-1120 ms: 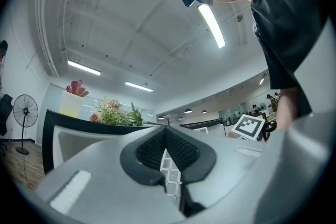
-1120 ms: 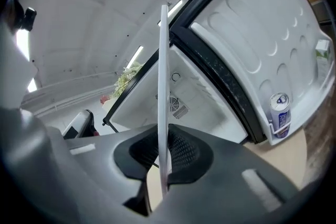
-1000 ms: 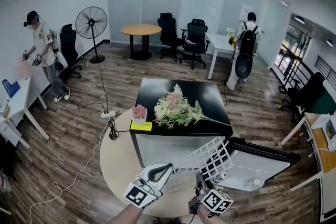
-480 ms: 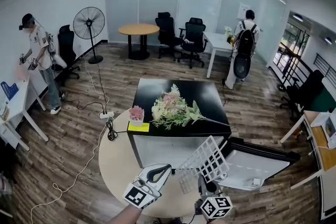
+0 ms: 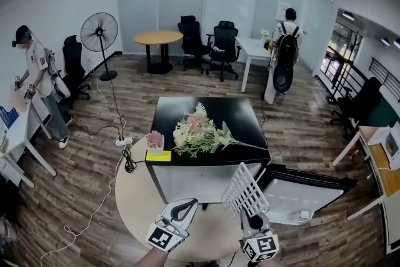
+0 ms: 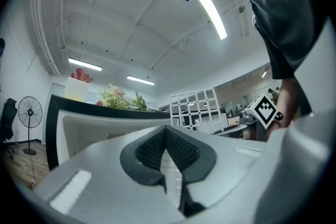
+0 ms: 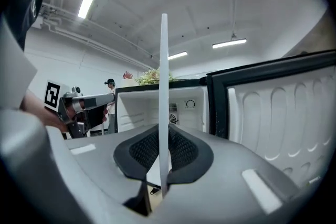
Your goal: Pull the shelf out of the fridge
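Observation:
The black mini fridge point(image 5: 206, 162) stands with its door point(image 5: 306, 197) swung open to the right. The white grid shelf point(image 5: 245, 189) is out of the fridge, in the air before the opening. It stands nearly on edge, and my right gripper point(image 5: 250, 216) is shut on its lower rim. In the right gripper view the shelf point(image 7: 164, 86) shows edge-on as a thin white strip pinched in my right gripper point(image 7: 164, 134), with the bare fridge interior point(image 7: 181, 107) behind. My left gripper point(image 5: 186, 204) hovers to the shelf's left, apart from it. In its own view my left gripper point(image 6: 167, 131) is shut on nothing.
Flowers point(image 5: 197, 133), a pink potted plant point(image 5: 154, 141) and a yellow note point(image 5: 159, 156) lie on the fridge top. A round beige table point(image 5: 140, 197) is under the grippers. A cable and power strip point(image 5: 122, 142) run on the floor at left. People, chairs and a fan point(image 5: 99, 31) stand farther off.
The shelf has turned from a broad, slanted face to standing nearly on edge. My right gripper has shifted slightly right and down with it. My left gripper has hardly moved.

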Motion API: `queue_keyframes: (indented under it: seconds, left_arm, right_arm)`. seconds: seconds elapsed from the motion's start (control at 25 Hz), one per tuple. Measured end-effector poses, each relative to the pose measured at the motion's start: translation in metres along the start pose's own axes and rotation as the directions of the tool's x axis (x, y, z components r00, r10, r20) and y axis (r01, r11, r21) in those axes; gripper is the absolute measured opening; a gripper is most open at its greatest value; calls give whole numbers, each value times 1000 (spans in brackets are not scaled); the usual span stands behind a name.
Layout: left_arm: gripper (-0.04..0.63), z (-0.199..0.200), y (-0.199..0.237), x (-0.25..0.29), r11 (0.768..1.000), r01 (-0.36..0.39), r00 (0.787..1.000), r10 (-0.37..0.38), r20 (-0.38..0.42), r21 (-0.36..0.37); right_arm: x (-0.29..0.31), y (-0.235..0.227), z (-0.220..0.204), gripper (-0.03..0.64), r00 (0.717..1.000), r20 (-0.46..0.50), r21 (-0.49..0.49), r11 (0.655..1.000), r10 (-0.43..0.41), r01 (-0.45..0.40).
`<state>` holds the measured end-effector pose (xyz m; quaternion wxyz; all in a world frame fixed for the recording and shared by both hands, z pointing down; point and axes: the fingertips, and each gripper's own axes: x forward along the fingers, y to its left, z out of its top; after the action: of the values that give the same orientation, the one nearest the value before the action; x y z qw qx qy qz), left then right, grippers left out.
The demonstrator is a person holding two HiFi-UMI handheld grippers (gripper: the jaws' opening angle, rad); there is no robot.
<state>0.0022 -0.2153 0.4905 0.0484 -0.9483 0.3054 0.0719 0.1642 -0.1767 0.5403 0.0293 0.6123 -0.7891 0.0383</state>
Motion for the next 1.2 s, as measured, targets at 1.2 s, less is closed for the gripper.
queue_keyframes:
  seconds: [1.2]
  left_arm:
    - [0,-17,-7,8,1000,3,1000,-3,-6,26]
  right_arm:
    - [-20,-22,3,34,997,33,-31,997,-65,66]
